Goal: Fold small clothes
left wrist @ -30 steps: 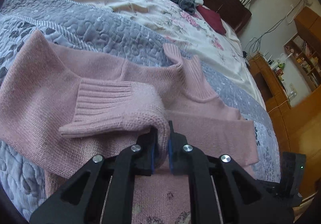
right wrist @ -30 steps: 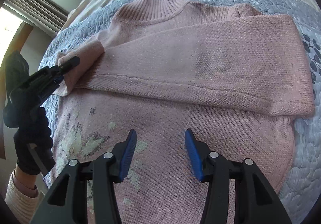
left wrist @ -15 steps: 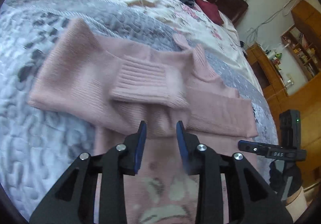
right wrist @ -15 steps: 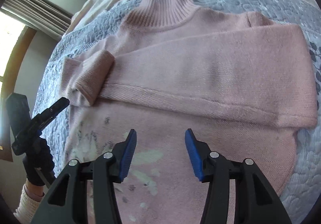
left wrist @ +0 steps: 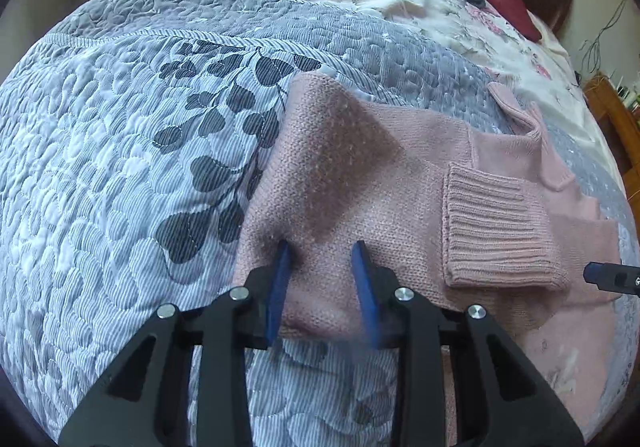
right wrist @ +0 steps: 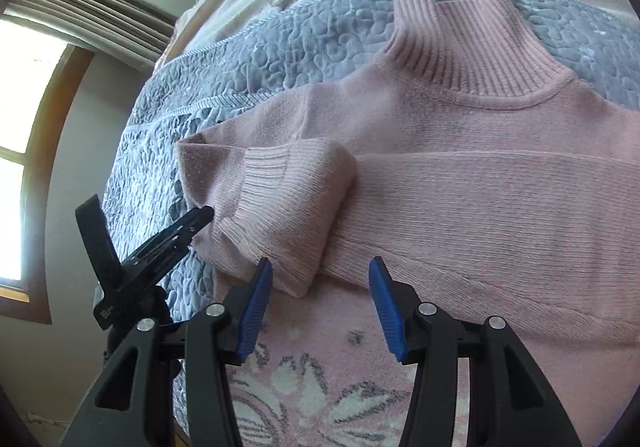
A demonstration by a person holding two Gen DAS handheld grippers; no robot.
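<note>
Pink knit turtleneck sweater (right wrist: pixel 460 175) lies flat on the grey quilted bed (left wrist: pixel 120 167), sleeves folded across already; body fold's left. Left tongs (left wrist: pixel 322 279) and right tongs (right wrist: pixel 320 299) both gape, empty.

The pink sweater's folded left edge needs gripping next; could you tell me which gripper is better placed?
Left, probably: the left gripper is open with the pink sweater edge between its fingers; the right gripper hovers mid-body.
</note>
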